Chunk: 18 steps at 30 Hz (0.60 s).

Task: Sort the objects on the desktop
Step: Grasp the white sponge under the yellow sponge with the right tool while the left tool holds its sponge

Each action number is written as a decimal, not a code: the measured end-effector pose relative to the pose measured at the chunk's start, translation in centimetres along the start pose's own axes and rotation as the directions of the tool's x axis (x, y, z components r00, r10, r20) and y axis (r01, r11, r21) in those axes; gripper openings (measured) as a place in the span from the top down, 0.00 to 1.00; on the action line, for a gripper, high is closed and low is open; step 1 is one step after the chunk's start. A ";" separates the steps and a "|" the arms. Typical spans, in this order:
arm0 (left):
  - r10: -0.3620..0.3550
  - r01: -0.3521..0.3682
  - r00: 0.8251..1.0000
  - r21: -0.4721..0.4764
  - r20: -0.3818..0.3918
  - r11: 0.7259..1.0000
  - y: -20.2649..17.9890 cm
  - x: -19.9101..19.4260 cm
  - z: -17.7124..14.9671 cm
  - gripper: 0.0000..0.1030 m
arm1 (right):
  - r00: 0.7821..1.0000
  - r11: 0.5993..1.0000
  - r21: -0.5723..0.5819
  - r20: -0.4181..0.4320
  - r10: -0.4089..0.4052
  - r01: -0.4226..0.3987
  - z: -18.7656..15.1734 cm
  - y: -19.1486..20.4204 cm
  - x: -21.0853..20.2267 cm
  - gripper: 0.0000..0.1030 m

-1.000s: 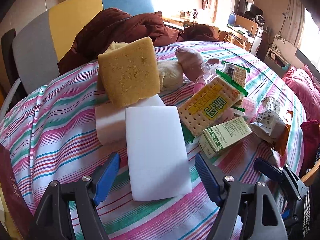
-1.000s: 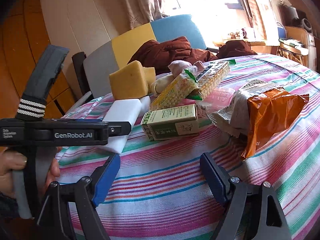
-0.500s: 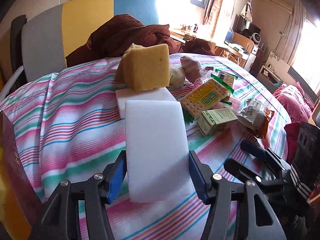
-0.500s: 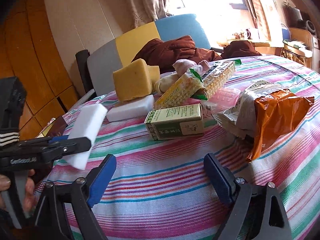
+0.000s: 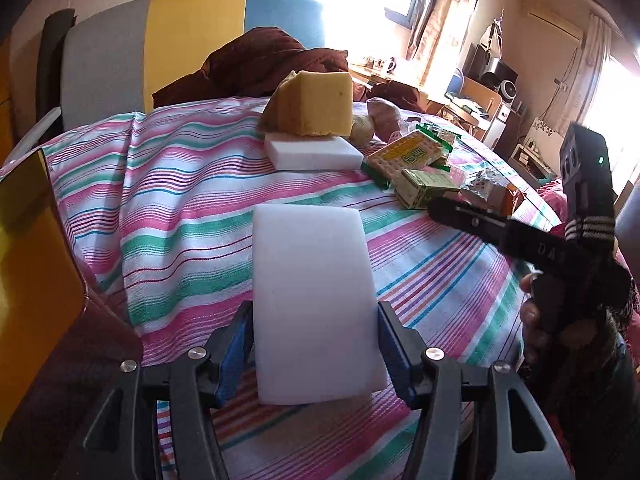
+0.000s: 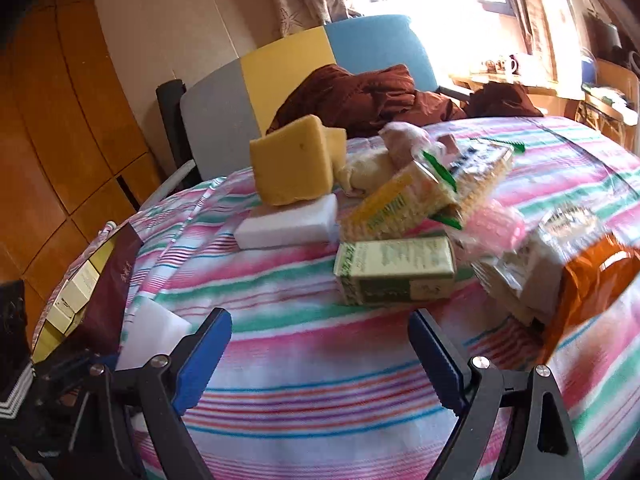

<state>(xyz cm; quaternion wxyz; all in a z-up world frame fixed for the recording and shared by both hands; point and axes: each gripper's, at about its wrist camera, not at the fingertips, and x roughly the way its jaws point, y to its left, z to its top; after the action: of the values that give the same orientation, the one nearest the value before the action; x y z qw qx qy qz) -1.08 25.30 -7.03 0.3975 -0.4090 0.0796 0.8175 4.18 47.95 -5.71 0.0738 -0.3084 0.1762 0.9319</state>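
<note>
The left hand-held gripper (image 5: 316, 344) is clamped on a white foam block (image 5: 314, 300), its blue pads pressing the two long sides near the block's near end, so most of the block sticks out forward, held above the striped cloth near the surface's near-left edge. The right hand-held gripper (image 6: 320, 356) hangs empty with its jaws spread wide, aimed at a green carton (image 6: 394, 270) lying towards the middle of the surface. The risk I see is in that grip: the foam is soft and is caught only at its tail, so a quick swing could make it pivot or slip out, and a harder squeeze would just crush it. The two tools are also close together at the near edge, and a careless sweep could knock them against each other. A dark red box (image 5: 52, 300) with a yellow inside stands just beside the left gripper at the near-left edge, and the block could clip its wall. Farther back, a yellow sponge (image 5: 316, 104) rests on a second white block (image 5: 316, 152), next to cracker packs (image 5: 408, 154) and an orange snack bag (image 6: 592, 280). The surface (image 5: 180, 184) is round and draped in pink, green and white stripes; a grey, yellow and blue chair (image 5: 192, 40) holds brown clothing, and strong window light glares behind.
</note>
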 end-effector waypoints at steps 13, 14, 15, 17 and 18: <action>-0.023 0.021 0.998 0.031 0.063 0.999 0.0 0.6 -0.3 0.40 | 0.990 0.986 -0.154 -0.118 -0.077 0.059 6.9 3.9 7.5 0.07; -0.028 0.026 0.998 0.028 0.064 0.999 0.0 0.6 -0.3 0.40 | 0.987 0.983 -0.172 -0.136 -0.090 0.066 7.2 4.0 8.3 0.07; -0.035 0.033 0.997 0.025 0.065 0.999 0.2 0.6 -0.3 0.40 | 0.984 0.978 -0.193 -0.146 -0.105 0.076 7.4 4.2 9.0 0.06; -0.048 0.047 0.997 0.016 0.068 0.999 0.4 0.6 -0.3 0.40 | 0.978 0.966 -0.241 -0.158 -0.136 0.095 7.9 4.6 10.3 0.04; -0.053 0.052 0.996 0.011 0.069 0.999 0.5 0.7 -0.3 0.40 | 0.975 0.961 -0.259 -0.169 -0.141 0.095 8.1 4.8 10.8 0.02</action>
<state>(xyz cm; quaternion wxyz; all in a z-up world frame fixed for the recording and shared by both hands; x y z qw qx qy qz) -1.47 25.24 -7.78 0.4233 -0.3804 0.0589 0.8202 -10.11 46.84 -4.83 0.0735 -0.4107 0.0450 0.9077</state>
